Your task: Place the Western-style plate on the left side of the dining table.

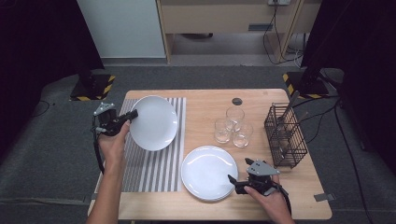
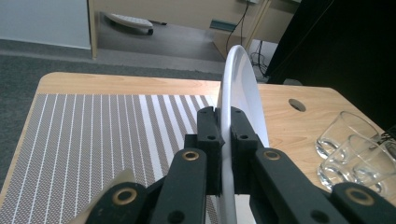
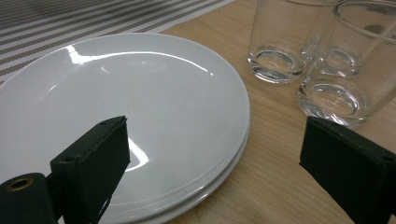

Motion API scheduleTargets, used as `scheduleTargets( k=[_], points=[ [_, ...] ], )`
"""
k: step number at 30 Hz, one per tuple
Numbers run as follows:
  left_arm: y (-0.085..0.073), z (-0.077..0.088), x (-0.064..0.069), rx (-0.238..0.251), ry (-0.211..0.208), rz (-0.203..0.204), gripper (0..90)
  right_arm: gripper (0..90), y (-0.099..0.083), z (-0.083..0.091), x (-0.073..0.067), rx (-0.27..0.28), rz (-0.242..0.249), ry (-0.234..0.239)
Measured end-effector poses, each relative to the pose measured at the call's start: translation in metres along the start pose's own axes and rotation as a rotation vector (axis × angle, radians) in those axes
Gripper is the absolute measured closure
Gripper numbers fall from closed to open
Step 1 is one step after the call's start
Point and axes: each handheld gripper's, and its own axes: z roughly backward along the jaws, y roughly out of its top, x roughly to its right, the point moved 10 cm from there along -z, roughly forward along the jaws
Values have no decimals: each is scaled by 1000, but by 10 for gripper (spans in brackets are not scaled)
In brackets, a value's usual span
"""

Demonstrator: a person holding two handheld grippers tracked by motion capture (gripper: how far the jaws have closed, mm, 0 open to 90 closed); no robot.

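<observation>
a: status of the left tongs?
b: clenched on the rim of a white plate. in the left gripper view the two pads sit on either face of the rim, with the plate standing on edge between them and rising straight ahead of the tongs.

a: where is that plate relative to the worktop?
b: lifted clear of it — held tilted above the striped placemat. from the left tongs, the mat lies below and to the left; three glasses stand on the bare wood ahead and to the right.

a: status of the right tongs?
b: released. the jaws stand wide apart, nothing gripped between them. in the right gripper view one jaw hangs over the near part of a plate stack; the other is out over bare wood, beside the rim of the stack.

a: composition of the stack?
b: two white plates at least — a second rim shows under the top one. the stack lies flat on the worktop directly ahead of the right tongs, with the glasses just beyond it and to the right.

a: contact between right tongs and stack?
b: cannot tell; the pads do not press on the rim.

a: other items?
b: a black wire basket stands on the worktop beyond the right tongs, holding utensils upright. the two tongs are well apart, the stack between them.
</observation>
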Motion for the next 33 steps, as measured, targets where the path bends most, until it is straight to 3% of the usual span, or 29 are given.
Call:
scheduleTargets(
  k=[17,33],
  points=[
    [-14,-13,-15,-19,19,29,858,88,-4,0,3,-11,-8,-10],
    [-29,-19,-19,-35,24,50,858,93,-7,-3,1,-22,-2,-2]
  ],
)
